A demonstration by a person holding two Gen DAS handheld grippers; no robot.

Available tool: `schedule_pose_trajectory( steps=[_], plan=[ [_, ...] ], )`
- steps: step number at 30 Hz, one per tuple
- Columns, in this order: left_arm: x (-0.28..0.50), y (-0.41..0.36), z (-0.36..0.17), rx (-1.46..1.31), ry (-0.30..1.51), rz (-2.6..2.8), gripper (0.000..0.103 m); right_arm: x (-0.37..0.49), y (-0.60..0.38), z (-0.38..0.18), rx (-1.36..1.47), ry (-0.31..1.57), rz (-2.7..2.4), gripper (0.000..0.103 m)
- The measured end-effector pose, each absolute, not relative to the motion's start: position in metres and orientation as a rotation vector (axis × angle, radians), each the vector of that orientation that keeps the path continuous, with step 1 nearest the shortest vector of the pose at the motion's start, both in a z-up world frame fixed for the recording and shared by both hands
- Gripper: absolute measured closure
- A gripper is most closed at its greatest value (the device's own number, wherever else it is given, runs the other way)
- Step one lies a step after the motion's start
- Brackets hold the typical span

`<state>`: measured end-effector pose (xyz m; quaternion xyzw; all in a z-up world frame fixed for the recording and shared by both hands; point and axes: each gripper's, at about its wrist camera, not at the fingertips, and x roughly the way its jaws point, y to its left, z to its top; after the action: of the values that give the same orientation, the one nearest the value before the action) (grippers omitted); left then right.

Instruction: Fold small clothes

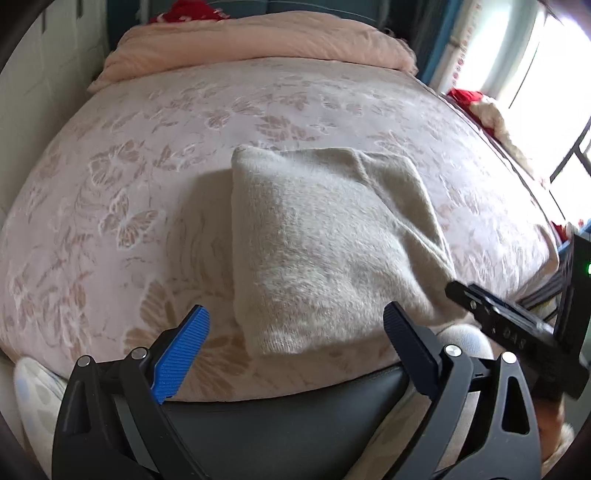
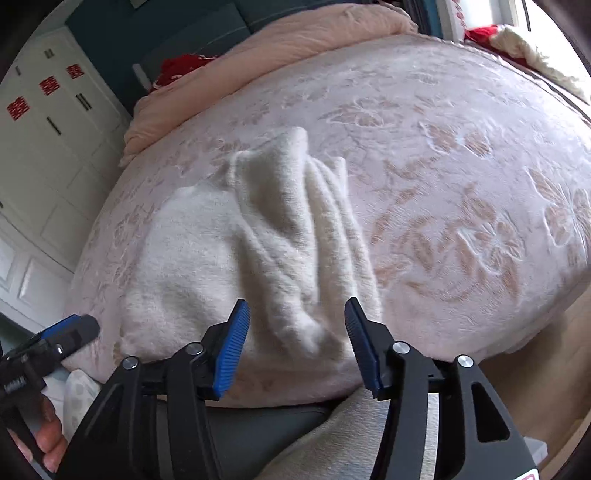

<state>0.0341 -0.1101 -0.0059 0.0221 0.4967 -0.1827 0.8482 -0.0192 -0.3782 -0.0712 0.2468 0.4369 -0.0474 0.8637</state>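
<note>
A cream fuzzy knit garment (image 1: 325, 236) lies folded into a thick rectangle on the pink floral bedspread (image 1: 147, 166), near the bed's front edge. In the right wrist view the garment (image 2: 229, 258) shows layered folds along its right side. My left gripper (image 1: 295, 325) is open and empty, its jaws standing wide just in front of the garment's near edge. My right gripper (image 2: 295, 321) is open and empty, hovering over the garment's near right corner. The right gripper also shows at the right of the left wrist view (image 1: 491, 314), and the left gripper at the lower left of the right wrist view (image 2: 70, 332).
A rolled peach duvet (image 1: 258, 40) lies across the head of the bed with a red pillow (image 1: 188, 11) behind it. White cupboards (image 2: 48, 147) stand to the left. A bright window (image 1: 517, 74) is on the right. A dark bed frame edge (image 1: 295, 406) runs below the bedspread.
</note>
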Motion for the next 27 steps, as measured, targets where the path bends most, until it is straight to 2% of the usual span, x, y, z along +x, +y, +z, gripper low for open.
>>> schedule_pose_trajectory(
  steps=[3,5,13,14,15,16,20,21,23,25,26,27],
  plan=[
    [0.041,-0.101,-0.006,0.016,1.056,-0.334,0.010,-0.022,-0.388,-0.070,0.583,0.908,-0.104,0.047],
    [0.044,-0.096,-0.003,0.028,1.039,-0.303,0.010,-0.025,-0.393,-0.067,0.585,0.901,-0.117,0.042],
    [0.050,-0.069,-0.012,0.001,1.058,-0.240,0.010,-0.005,-0.380,-0.071,0.621,0.949,-0.037,0.039],
    [0.051,-0.065,-0.014,-0.010,1.066,-0.239,0.010,0.001,-0.374,-0.077,0.600,0.965,-0.024,0.043],
    [0.052,-0.063,-0.015,-0.022,1.072,-0.238,0.010,0.004,-0.371,-0.079,0.583,0.969,-0.022,0.055],
    [0.054,-0.059,-0.015,-0.034,1.074,-0.234,0.010,0.006,-0.368,-0.079,0.551,0.976,-0.036,0.089],
    [0.054,-0.059,-0.010,-0.029,1.051,-0.241,0.010,-0.003,-0.378,-0.059,0.528,0.900,-0.106,0.089],
    [0.055,-0.060,-0.010,-0.027,1.045,-0.249,0.010,-0.001,-0.382,-0.064,0.526,0.920,-0.108,0.088],
    [0.058,-0.065,-0.013,-0.030,1.049,-0.267,0.010,0.009,-0.384,-0.092,0.503,1.037,-0.095,0.081],
    [0.064,-0.071,-0.016,-0.049,1.067,-0.288,0.010,0.007,-0.383,-0.095,0.523,1.030,-0.090,0.075],
    [0.066,-0.076,-0.016,-0.056,1.073,-0.306,0.010,0.005,-0.382,-0.086,0.537,1.004,-0.084,0.065],
    [0.067,-0.080,-0.017,-0.057,1.077,-0.315,0.010,0.005,-0.382,-0.077,0.532,0.976,-0.094,0.046]
  ],
)
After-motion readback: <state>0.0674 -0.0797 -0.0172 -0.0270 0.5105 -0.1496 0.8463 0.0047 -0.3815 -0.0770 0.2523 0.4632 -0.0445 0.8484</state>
